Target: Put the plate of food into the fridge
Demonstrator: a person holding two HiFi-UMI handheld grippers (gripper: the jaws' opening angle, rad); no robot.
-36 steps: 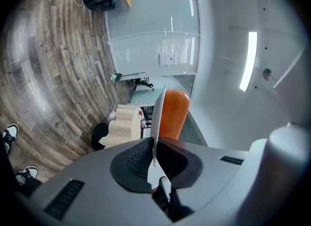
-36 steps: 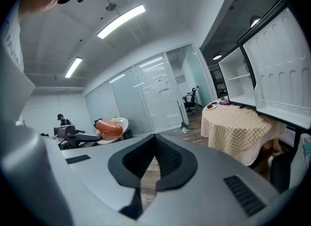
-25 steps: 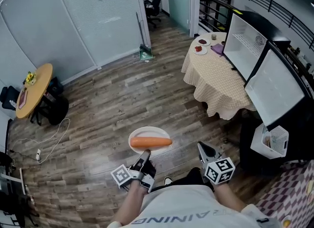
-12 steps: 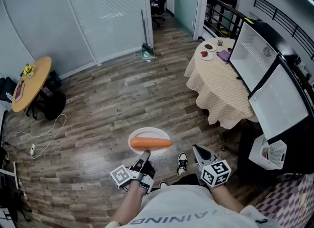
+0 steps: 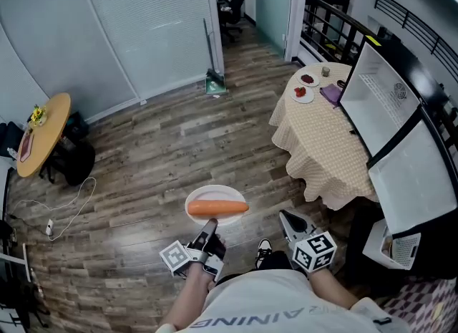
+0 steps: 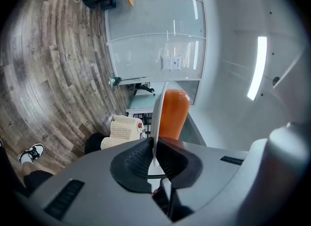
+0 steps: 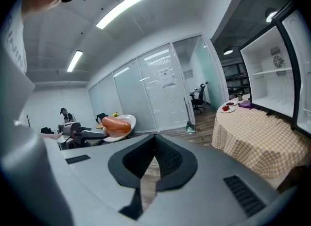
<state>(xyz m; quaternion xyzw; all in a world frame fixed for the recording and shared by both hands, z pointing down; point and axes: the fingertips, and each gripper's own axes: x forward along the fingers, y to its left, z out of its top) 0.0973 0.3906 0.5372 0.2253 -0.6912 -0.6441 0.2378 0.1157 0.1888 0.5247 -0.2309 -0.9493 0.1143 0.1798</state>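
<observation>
Left gripper (image 5: 210,224) is clamped on the rim of the round white plate (image 5: 196,199) carrying a long orange food item (image 5: 218,208), up over the wood floor (image 5: 143,152). Right gripper (image 5: 289,218) is closed on nothing. The open white-lined fridge (image 5: 376,109) is well apart, so I'd say the actual putting-in isn't done yet.

Fridge (image 5: 415,167) right of the checked table (image 5: 322,138) cut off by the right edge, red food on the small dishes (image 5: 306,88) at the table's far end too small to name, plate (image 6: 156,118) edge-on in the left gripper view, its face hidden, orange food (image 6: 172,113) on it of unclear kind
</observation>
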